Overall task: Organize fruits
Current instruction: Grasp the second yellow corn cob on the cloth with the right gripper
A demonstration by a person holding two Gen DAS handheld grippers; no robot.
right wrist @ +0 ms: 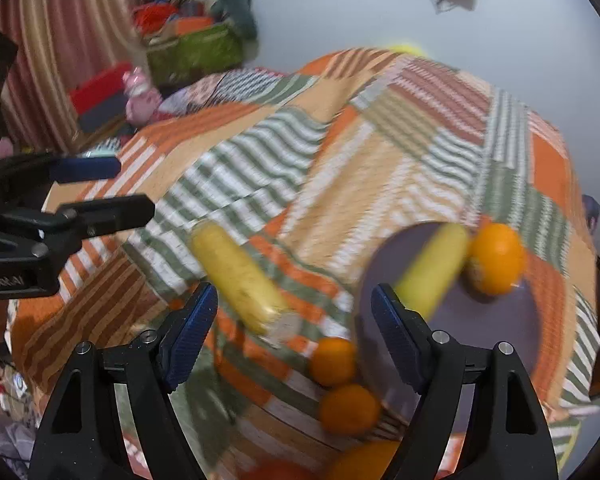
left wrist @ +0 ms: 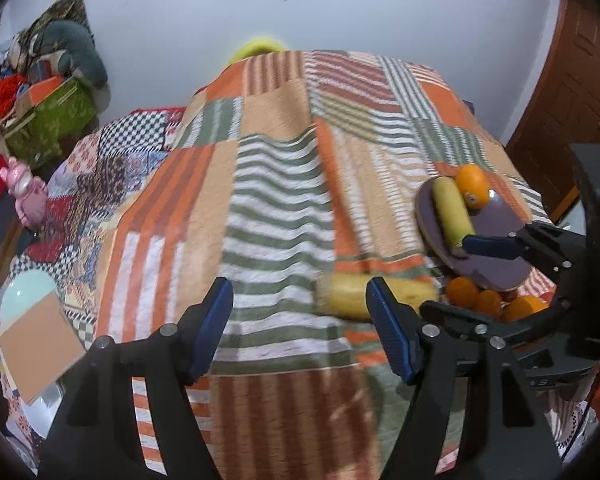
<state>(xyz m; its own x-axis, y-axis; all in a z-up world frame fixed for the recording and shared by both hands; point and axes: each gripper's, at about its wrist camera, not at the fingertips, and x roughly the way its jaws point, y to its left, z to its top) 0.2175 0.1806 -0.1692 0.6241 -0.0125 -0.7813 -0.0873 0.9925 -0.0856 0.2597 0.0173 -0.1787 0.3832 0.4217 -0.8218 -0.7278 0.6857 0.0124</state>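
Observation:
A purple plate [left wrist: 496, 224] [right wrist: 500, 320] lies on the patchwork bedspread at the right. On it are a yellow-green banana-like fruit [left wrist: 452, 210] [right wrist: 432, 268] and an orange [left wrist: 473, 184] [right wrist: 496, 258]. A second yellow fruit [left wrist: 356, 294] [right wrist: 236, 276] lies on the bedspread left of the plate. Several loose oranges [left wrist: 488, 302] [right wrist: 340, 380] lie at the plate's near edge. My left gripper [left wrist: 300, 324] is open and empty, just left of the loose yellow fruit. My right gripper [right wrist: 292, 340] is open and empty over the loose fruit and oranges; it also shows in the left wrist view [left wrist: 456, 274].
The bedspread [left wrist: 276, 200] covers a raised surface that drops off at all sides. A pink toy [left wrist: 24, 192], a green box with clutter [left wrist: 48, 120] and a red box stand at the left. A pale bowl and a brown card [left wrist: 36, 344] lie at the near left.

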